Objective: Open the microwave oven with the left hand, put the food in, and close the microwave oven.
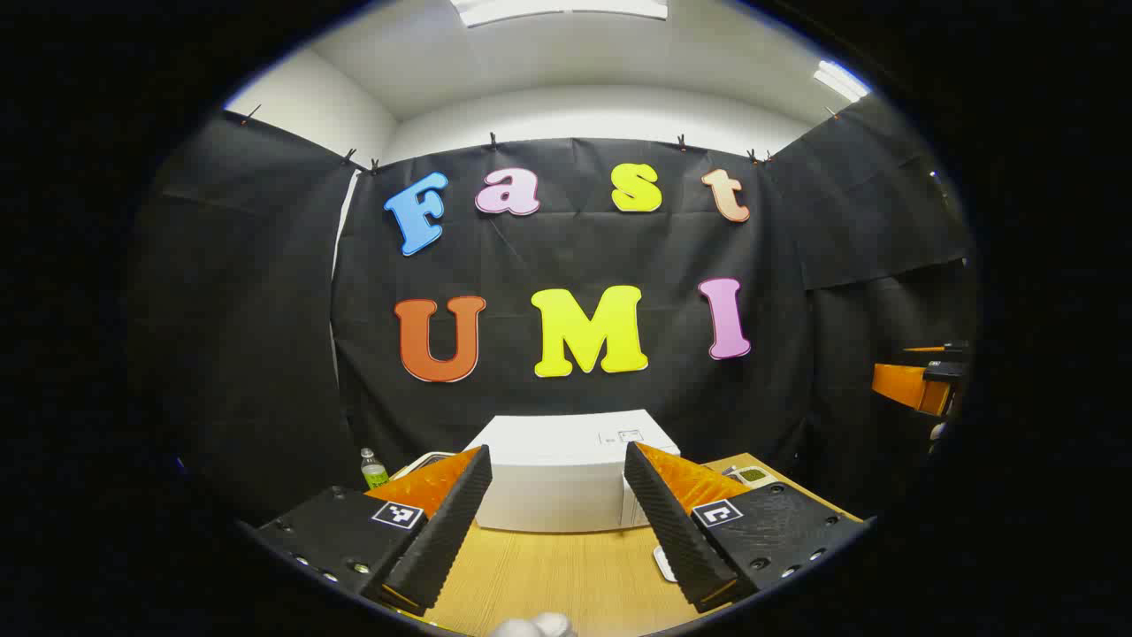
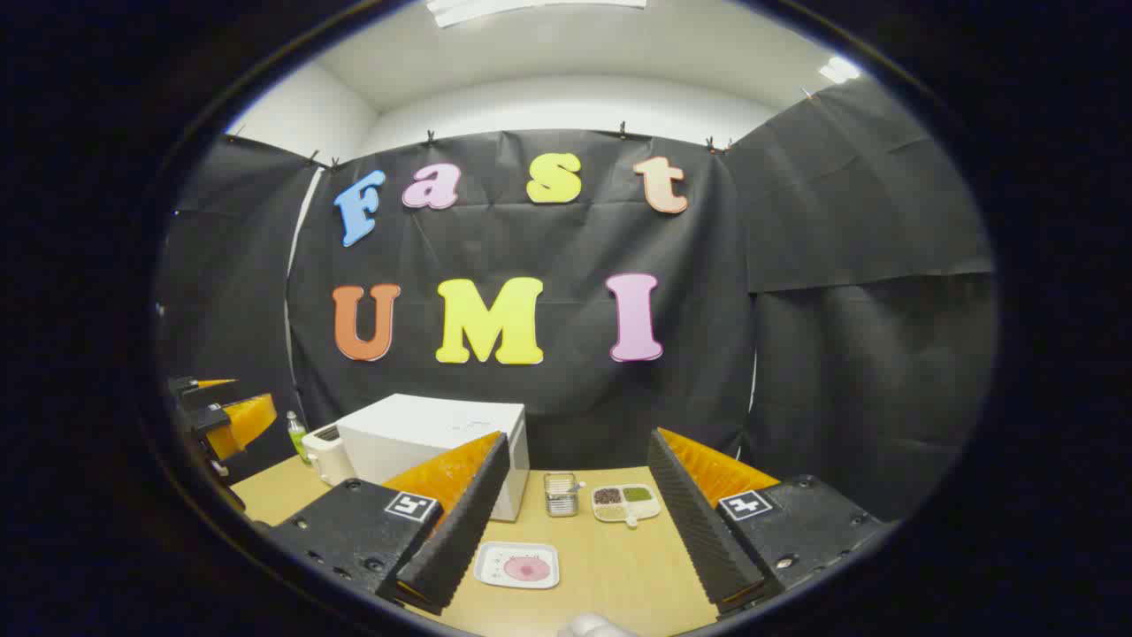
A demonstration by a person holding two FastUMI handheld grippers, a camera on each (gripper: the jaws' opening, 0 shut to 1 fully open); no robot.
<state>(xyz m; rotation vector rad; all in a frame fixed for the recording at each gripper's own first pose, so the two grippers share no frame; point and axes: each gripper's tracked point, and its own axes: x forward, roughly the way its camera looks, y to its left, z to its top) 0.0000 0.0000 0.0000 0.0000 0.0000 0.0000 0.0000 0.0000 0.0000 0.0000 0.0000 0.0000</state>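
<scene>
A white microwave (image 1: 566, 478) stands on the wooden table (image 1: 548, 575), straight ahead of my left gripper (image 1: 557, 449), with its door closed. That gripper is open, holds nothing, and hangs well short of the microwave. In the right gripper view the microwave (image 2: 424, 433) sits at the left. A white tray with a pink piece of food (image 2: 517, 564) lies on the table in front of it. My right gripper (image 2: 579, 438) is open and empty above the table, just right of the tray. Each gripper appears at the other view's edge: the right (image 1: 915, 380), the left (image 2: 221, 416).
A green bottle (image 2: 296, 433) and a small white appliance (image 2: 323, 451) stand left of the microwave. A metal holder (image 2: 559, 494) and a divided dish of seasonings (image 2: 626, 502) sit to its right. Black cloth walls close the booth behind.
</scene>
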